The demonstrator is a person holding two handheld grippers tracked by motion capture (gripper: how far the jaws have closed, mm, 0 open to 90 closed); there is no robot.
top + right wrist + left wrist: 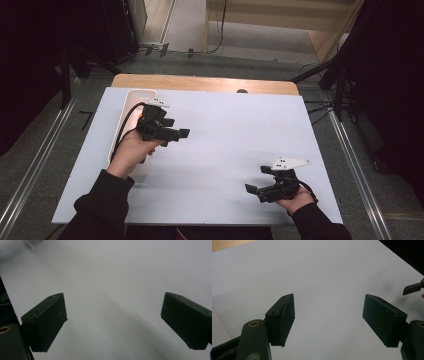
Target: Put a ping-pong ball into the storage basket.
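My left gripper (179,136) hangs over the left part of the white table sheet (235,125), beside a long white tray (131,97), with its jaws pointing right. In the left gripper view its black jaws (328,320) stand apart with only bare white sheet between them. My right gripper (254,179) sits low near the front right of the sheet and points left. The right gripper view shows its jaws (113,322) spread wide and empty. A jaw tip of the right gripper (413,288) pokes in at the right edge of the left gripper view.
The white sheet lies on a wooden table whose bare strip (200,82) runs along the back, with a small dark round spot (242,91) on it. Metal floor rails (357,165) flank the table. Dark curtains and stands close in on both sides.
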